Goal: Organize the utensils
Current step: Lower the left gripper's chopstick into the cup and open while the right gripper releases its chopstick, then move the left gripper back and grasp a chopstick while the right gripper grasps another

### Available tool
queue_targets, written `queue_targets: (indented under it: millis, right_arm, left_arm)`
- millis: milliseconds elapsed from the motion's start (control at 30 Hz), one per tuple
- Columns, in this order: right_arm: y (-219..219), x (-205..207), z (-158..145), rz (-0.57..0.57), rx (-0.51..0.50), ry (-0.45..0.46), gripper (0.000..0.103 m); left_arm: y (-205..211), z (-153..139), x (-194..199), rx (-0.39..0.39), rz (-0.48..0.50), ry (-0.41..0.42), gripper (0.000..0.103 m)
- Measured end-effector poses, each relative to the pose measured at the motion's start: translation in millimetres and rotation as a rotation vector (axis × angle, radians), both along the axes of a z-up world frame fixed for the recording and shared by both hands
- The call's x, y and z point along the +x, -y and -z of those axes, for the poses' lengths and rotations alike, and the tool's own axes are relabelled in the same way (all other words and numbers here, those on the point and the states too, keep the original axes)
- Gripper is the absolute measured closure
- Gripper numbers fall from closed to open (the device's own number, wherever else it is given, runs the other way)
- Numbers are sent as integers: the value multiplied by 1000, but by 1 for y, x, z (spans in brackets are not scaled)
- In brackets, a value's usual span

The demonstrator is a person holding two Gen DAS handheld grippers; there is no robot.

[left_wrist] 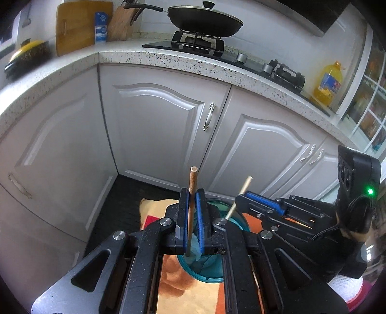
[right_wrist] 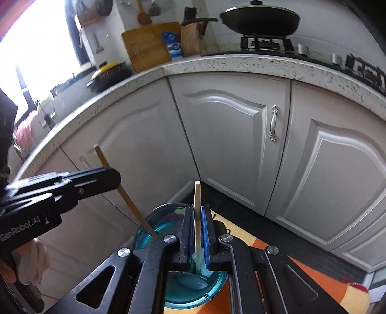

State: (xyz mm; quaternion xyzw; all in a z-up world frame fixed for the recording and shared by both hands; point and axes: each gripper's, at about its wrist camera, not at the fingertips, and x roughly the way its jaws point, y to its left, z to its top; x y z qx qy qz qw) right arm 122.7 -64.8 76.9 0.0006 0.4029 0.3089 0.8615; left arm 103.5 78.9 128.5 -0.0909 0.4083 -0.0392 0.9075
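The left wrist view looks down between the left gripper point(left_wrist: 192, 212), whose blue pads are closed on a brown wooden handle point(left_wrist: 192, 190) standing upright, its lower end reaching down into a teal glass bowl point(left_wrist: 205, 273) below. To the right in that view the right gripper point(left_wrist: 253, 199) comes in from the side, clamped on a paler, thinner stick point(left_wrist: 238, 198) that slants down into the same bowl. The right wrist view gives the reverse: the right gripper point(right_wrist: 198, 224) is nearly shut on the pale stick point(right_wrist: 197, 217), whose lower end carries something light blue inside the bowl point(right_wrist: 147, 229), a detail only hinted at in the other view. There the left gripper point(right_wrist: 106, 176) enters from the left with the brown handle point(right_wrist: 127, 198) tilted, its tip touching the bowl's near rim. The bowl sits on an orange patterned cloth point(right_wrist: 313, 270) on a dark floor point(left_wrist: 135, 190) by white cabinet doors point(left_wrist: 156, 125). Only the left wrist view shows the yellow oil bottle point(left_wrist: 328, 84); both show the black pan point(left_wrist: 205, 20) on the stove.
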Motion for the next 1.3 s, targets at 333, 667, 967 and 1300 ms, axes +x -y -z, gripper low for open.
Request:
queue_targets:
  millis: [333, 667, 967, 1300]
  right_arm:
    - [26, -24, -9, 25, -4, -7, 69]
    - [59, -74, -11, 77, -42, 10, 63]
    - [104, -114, -3, 172, -68, -3, 62]
    - [152, -140, 9, 260, -85, -39, 60]
  left_arm:
    - [8, -6, -21, -21, 0, 4, 62]
    - [47, -1, -60, 38, 26, 29, 61]
    - [92, 12, -85, 62, 98, 27, 61]
    - [127, 28, -97, 65, 157, -7, 61]
